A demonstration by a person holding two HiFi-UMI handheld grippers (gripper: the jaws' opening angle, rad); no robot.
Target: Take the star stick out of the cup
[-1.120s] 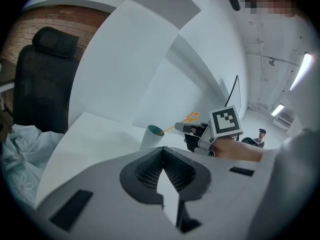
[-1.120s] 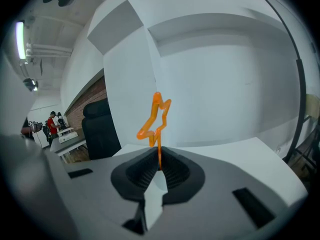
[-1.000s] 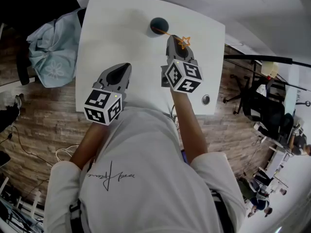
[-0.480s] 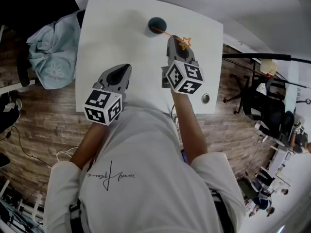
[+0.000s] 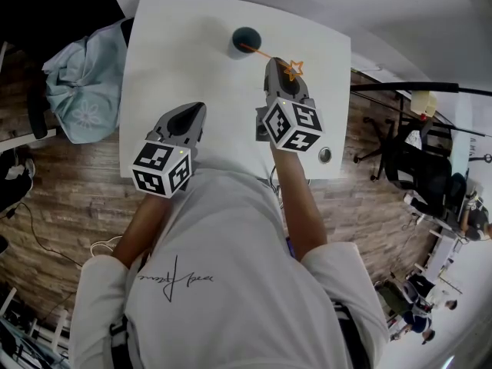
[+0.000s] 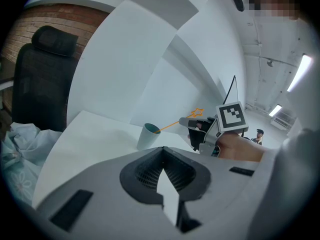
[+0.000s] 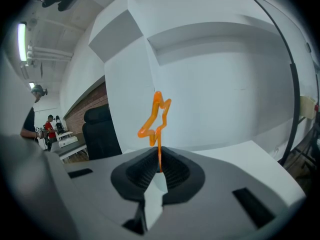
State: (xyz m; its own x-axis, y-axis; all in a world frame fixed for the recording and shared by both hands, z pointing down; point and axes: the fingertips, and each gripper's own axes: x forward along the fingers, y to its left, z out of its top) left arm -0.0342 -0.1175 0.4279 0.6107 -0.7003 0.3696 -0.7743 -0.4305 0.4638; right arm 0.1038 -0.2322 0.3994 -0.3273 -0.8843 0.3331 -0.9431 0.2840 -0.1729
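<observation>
A teal cup (image 5: 247, 39) stands near the far edge of the white table (image 5: 177, 60). An orange star stick (image 5: 291, 68) slants from the cup's mouth to my right gripper (image 5: 279, 66), which is shut on the stick just below the star. The star (image 7: 155, 117) rises above the closed jaws in the right gripper view. From the left gripper view, the cup (image 6: 148, 136) and the stick (image 6: 197, 113) show with the stick's lower end still at the cup's rim. My left gripper (image 5: 194, 114) hovers over the table's near left, shut and holding nothing.
A light blue cloth bundle (image 5: 81, 75) lies on a seat left of the table. A black office chair (image 5: 411, 171) stands to the right on the wooden floor. A round cable port (image 5: 326, 157) sits near the table's near right corner.
</observation>
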